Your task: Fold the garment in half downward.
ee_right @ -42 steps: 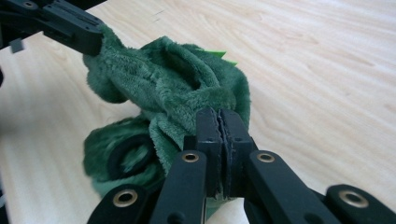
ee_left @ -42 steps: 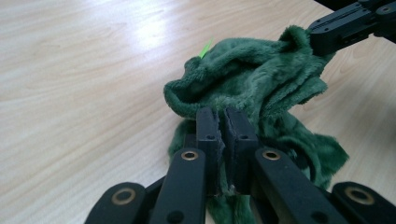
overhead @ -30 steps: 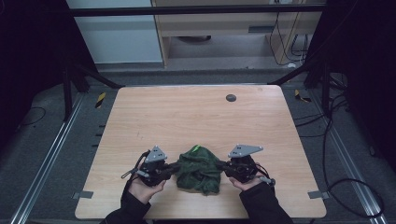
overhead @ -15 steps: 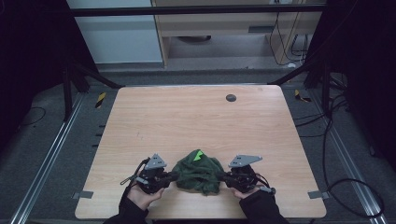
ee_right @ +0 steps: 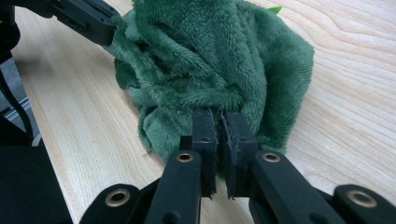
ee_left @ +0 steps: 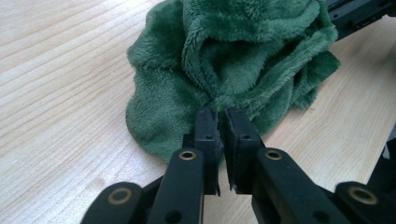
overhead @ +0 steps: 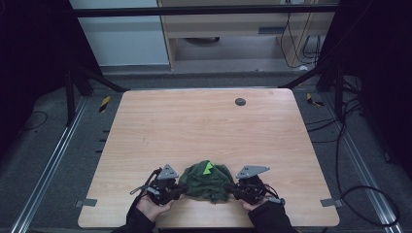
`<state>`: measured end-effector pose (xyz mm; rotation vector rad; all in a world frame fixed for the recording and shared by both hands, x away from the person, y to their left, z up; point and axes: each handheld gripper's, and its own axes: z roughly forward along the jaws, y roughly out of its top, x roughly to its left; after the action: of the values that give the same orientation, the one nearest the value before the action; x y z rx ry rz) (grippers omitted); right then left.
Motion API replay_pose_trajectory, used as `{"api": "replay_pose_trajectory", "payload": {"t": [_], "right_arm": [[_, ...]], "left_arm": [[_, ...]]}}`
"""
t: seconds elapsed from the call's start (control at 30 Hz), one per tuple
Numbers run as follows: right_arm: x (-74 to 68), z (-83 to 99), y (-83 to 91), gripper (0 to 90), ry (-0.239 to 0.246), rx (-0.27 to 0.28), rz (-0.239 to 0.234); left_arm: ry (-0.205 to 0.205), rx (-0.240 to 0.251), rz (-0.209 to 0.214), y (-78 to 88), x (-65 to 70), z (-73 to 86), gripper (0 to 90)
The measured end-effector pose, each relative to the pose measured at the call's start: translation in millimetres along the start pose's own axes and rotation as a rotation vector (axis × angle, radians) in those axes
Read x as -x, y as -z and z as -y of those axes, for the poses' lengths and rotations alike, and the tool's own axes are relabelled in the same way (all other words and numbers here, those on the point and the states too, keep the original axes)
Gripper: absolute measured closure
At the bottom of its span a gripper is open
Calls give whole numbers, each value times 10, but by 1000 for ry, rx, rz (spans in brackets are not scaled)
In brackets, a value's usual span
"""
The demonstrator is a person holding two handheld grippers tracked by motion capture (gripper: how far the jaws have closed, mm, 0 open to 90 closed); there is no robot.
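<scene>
Both pairs of jaws are pinched onto folds of the green plush cloth (overhead: pixel 206 180): the left gripper (ee_left: pixel 217 122) on its near edge, the right gripper (ee_right: pixel 220 120) on the opposite side. Bunched between them on the worktop (overhead: pixel 194 126), it looks light, soft and floppy; edges or thick folds offer the surest hold.

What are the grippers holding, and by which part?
Both hold the green cloth: left gripper and right gripper each pinch a fold at opposite sides.
</scene>
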<state>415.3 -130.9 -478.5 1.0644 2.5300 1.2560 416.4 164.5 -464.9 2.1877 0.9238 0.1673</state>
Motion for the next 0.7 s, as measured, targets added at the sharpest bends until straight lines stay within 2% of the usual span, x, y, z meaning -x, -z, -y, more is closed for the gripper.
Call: {"api": "replay_pose_trajectory", "payload": {"t": [0.17, 0.27, 0.37, 0.53, 0.57, 0.7], "right_arm": [[21, -17, 82, 785, -11, 27, 10], [35, -32, 135, 776, -14, 42, 17], [61, -63, 259, 774, -25, 79, 37], [121, -123, 335, 792, -27, 113, 66], [153, -172, 342, 806, -26, 123, 80], [230, -275, 302, 848, -29, 143, 99]], "left_arm": [[33, 21, -26, 79, -28, -3, 715], [44, 48, -40, 162, -50, -15, 687], [54, 82, -56, 271, -78, -50, 657], [64, 109, -81, 337, -152, -124, 666], [65, 125, -98, 351, -188, -168, 685], [69, 144, -115, 335, -252, -234, 741]]}}
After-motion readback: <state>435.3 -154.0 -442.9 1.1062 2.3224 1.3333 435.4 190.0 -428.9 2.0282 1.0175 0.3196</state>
